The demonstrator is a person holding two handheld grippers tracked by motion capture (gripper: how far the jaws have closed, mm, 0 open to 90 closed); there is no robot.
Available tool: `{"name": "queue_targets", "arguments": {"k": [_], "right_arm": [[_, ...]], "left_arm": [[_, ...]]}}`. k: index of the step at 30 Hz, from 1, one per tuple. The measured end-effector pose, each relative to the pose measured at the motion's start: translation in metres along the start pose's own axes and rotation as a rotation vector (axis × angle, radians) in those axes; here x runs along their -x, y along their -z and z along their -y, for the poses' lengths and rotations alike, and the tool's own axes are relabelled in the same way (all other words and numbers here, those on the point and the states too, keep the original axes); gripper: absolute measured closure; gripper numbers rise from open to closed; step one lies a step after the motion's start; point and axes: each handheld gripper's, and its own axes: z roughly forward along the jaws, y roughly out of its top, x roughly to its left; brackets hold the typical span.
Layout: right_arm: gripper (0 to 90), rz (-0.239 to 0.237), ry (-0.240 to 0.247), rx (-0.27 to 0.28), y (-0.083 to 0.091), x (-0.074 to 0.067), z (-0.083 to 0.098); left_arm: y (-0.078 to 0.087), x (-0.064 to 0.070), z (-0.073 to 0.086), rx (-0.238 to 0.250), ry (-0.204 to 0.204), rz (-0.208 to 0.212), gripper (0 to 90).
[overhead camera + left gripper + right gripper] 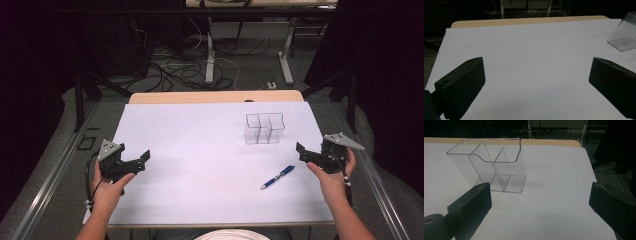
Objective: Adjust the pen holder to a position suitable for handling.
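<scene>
We hold both grippers spread wide and empty at the near corners of the table (165,125): left gripper (142,159) near left, right gripper (302,151) near right. The pen (278,177) lies flat at near right, just beside the right gripper, tip toward us. The clear holder (264,128) stands upright farther back, right of centre, apart from the pen. Likely step: right gripper takes the pen. We judge it best to come down over the barrel's middle, jaws across its length, close gently so it doesn't roll, then lift before tilting toward the holder's open top.
</scene>
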Motion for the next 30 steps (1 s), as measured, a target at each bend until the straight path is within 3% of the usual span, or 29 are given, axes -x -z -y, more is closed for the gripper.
{"name": "queue_targets", "arguments": {"k": [2, 3, 10, 11, 12, 17, 25, 26, 27, 28, 30], "right_arm": [[11.0, 0.005, 0.015, -0.006, 0.001, -0.001, -0.001], [18.4, -0.009, 0.048, -0.004, 0.000, 0.000, -0.003], [36.5, -0.044, 0.075, 0.030, -0.007, -0.001, -0.013], [37.6, -0.052, 0.079, 0.005, -0.007, -0.001, -0.016], [38.6, -0.051, 0.087, 0.040, -0.012, -0.001, -0.016], [39.5, -0.038, 0.073, 0.013, -0.026, -0.002, -0.024], [47.9, -0.041, 0.047, 0.045, -0.044, -0.003, -0.042], [53.0, -0.041, 0.048, 0.038, -0.047, -0.004, -0.045], [64.6, -0.073, 0.039, 0.039, -0.053, -0.004, -0.050], [64.6, -0.073, 0.039, 0.039, -0.053, -0.004, -0.050], [73.1, -0.063, 0.043, 0.022, -0.059, -0.005, -0.054]], "left_arm": [[0.000, 0.001, 0.000, 0.003, 0.000, -0.001, 0.8], [0.000, 0.001, 0.000, 0.004, 0.000, -0.003, 0.9], [0.001, 0.003, -0.002, 0.014, -0.010, -0.017, 1.1], [0.001, 0.003, -0.002, 0.014, -0.010, -0.017, 1.1], [0.000, 0.003, -0.002, 0.014, -0.006, -0.017, 1.1], [-0.003, 0.001, 0.000, 0.008, 0.005, -0.017, 1.7], [-0.001, -0.001, 0.000, 0.007, 0.005, -0.019, 1.9], [-0.001, -0.001, 0.000, 0.009, 0.008, -0.019, 2.0], [-0.001, -0.001, 0.000, 0.011, 0.012, -0.021, 2.0], [-0.001, -0.001, 0.000, 0.013, 0.011, -0.024, 2.0], [0.000, 0.000, 0.000, 0.011, 0.006, -0.025, 2.1]]}}
